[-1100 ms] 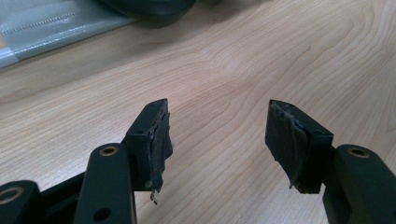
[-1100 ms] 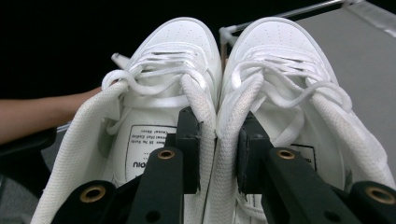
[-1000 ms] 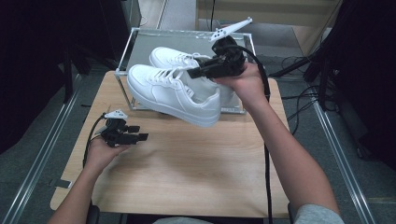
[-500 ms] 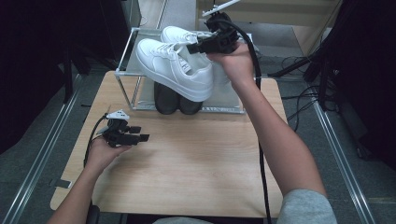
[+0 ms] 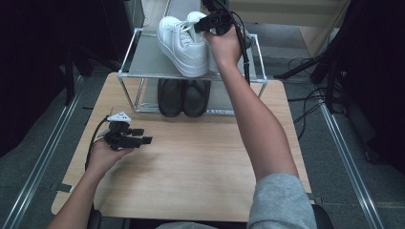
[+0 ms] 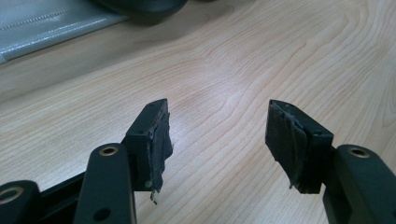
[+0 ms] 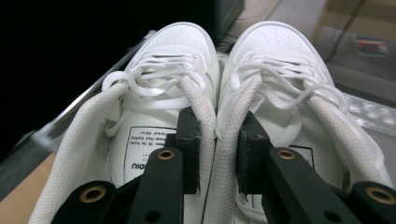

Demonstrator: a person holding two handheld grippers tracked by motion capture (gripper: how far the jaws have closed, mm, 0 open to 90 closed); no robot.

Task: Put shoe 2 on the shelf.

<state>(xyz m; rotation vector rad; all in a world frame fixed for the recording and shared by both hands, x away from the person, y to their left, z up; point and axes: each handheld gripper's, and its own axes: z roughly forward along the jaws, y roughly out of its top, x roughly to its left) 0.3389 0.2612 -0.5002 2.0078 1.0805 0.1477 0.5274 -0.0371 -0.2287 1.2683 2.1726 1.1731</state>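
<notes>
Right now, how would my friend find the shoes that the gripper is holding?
Find the metal shoe rack at the table's far edge. The white sneakers are above its top shelf, pinched together by the right gripper. The pair underneath is dark.

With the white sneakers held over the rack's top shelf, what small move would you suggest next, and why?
Probably lower them onto the top shelf. The right gripper pinches both white sneakers by their inner collars, above the shelf with heels past its front edge; black shoes fill the space below.
</notes>
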